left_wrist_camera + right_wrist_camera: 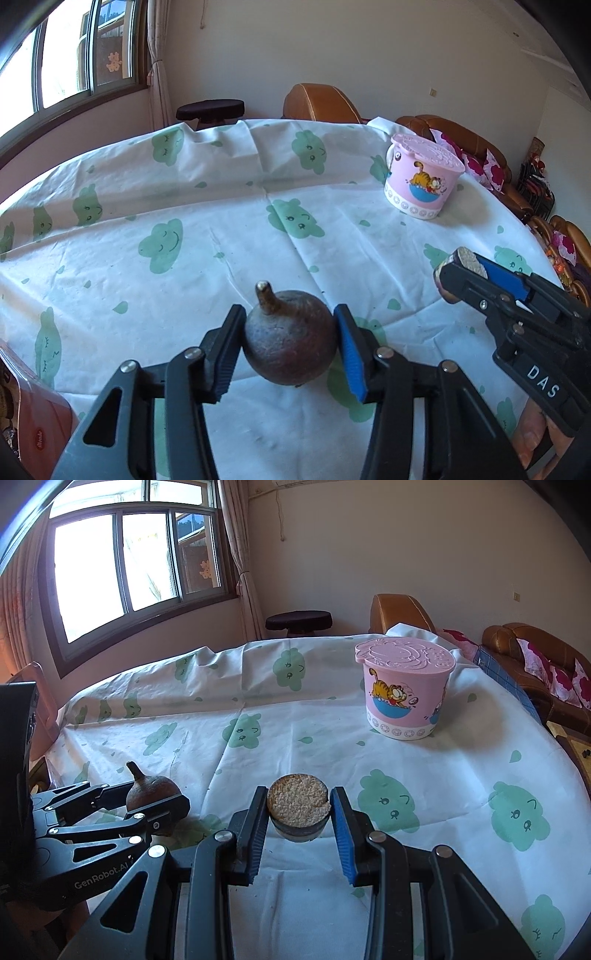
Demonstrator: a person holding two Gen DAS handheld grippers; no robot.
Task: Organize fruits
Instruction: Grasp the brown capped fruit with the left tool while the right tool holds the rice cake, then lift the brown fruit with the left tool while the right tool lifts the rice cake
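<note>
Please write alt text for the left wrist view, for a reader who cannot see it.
The left gripper holds a round brown fruit with a stub stem above a cloud-print tablecloth. At right, the right gripper holds a flat cut piece; a lidded pink cartoon bucket stands behind.

In the left wrist view, the stemmed fruit (pixel 290 338) sits low in the centre of the frame on the tablecloth (pixel 221 229), between the left gripper (pixel 290 349) fingers. The lidded tub (pixel 421 177) stands on the cloth toward the upper right. The right gripper (pixel 461 271) enters from the right edge with the cut fruit piece (pixel 298 808) between its fingers, and a chair (pixel 317 101) stands behind the table at upper centre.
</note>
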